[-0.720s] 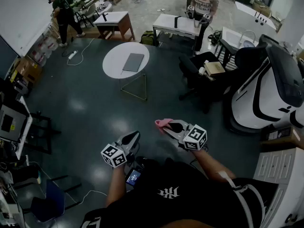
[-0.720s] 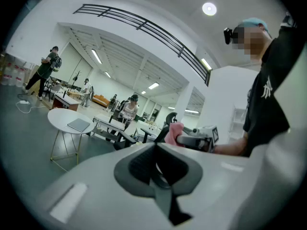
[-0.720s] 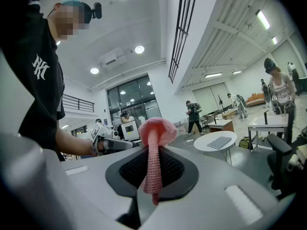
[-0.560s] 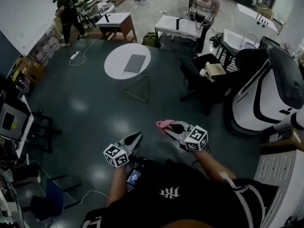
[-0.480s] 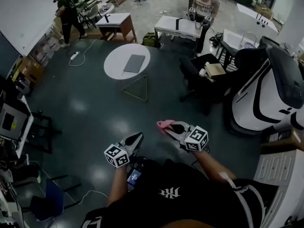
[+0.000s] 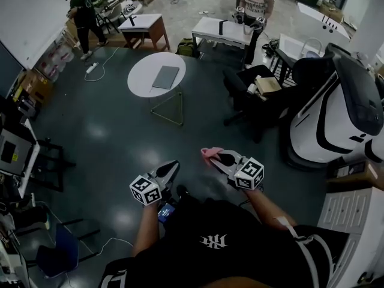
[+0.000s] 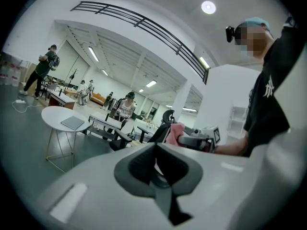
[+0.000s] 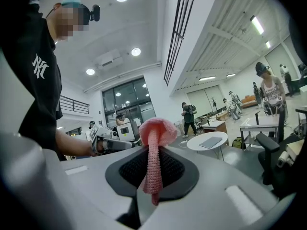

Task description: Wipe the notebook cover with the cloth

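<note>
Cloth (image 6: 209,153) stays pinched in the right tongs (image 6: 217,157), while the left tongs (image 6: 174,165) are closed on nothing. Little has changed. The round worktop (image 6: 139,80) bearing the notebook (image 6: 166,77) has only drifted slightly left in the head view. It still stands well apart across the floor, so wiping hasn't begun.

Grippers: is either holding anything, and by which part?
The right gripper is shut on the pink cloth, pinching a folded strip of it, with a bunched end poking past the jaw tips. The left gripper is shut and empty.
</note>
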The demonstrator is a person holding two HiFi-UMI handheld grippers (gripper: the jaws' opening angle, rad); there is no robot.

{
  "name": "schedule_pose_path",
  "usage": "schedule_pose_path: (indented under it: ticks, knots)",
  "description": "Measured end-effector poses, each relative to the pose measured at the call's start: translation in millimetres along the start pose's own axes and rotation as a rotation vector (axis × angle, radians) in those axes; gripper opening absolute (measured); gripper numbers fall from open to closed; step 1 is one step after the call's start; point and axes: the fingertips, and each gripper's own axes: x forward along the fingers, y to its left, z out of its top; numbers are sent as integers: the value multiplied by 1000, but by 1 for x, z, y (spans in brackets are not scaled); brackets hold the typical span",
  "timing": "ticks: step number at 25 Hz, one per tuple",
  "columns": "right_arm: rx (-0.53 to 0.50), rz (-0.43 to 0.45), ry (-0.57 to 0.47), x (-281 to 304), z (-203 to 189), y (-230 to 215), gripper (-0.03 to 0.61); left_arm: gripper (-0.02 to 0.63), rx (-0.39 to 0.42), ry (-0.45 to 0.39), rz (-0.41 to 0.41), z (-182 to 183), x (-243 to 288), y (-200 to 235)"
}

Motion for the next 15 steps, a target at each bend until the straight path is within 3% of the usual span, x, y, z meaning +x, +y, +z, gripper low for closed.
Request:
schedule_pose_path:
  ticks: [8,15]
  knots:
    - [37,1,22,-6,-16,-11,35,-9,-45,3,10,-17,6,2]
    - [48,-10,45,18,-17,-42,35,-9,-88,30,16,-22,22,40]
